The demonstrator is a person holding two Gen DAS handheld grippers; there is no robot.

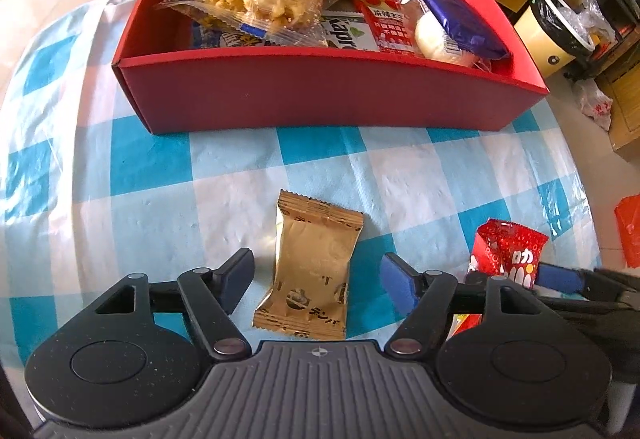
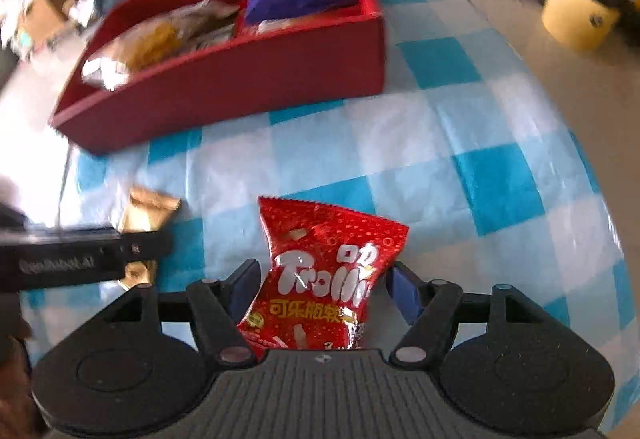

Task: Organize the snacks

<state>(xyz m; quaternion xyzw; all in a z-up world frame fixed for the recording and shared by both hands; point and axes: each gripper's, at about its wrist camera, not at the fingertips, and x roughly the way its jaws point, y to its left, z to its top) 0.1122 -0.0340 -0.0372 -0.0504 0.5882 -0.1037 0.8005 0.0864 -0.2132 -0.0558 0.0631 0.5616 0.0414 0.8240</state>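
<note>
Your left gripper [image 1: 318, 281] stands open over the blue-and-white checked tablecloth [image 1: 140, 175], and the gold foil snack packet [image 1: 310, 271] lies flat between its fingers, touching neither pad. Your right gripper [image 2: 324, 291] is about half open around the red Trolli candy bag [image 2: 324, 275]; the left pad sits against the bag's edge, the right one looks just clear, so you have no firm hold. Both packets lie on the cloth, in front of the red cardboard box [image 1: 320, 95] of snacks. The bag's lower end is hidden behind the gripper body, and the right view's background is blurred.
</note>
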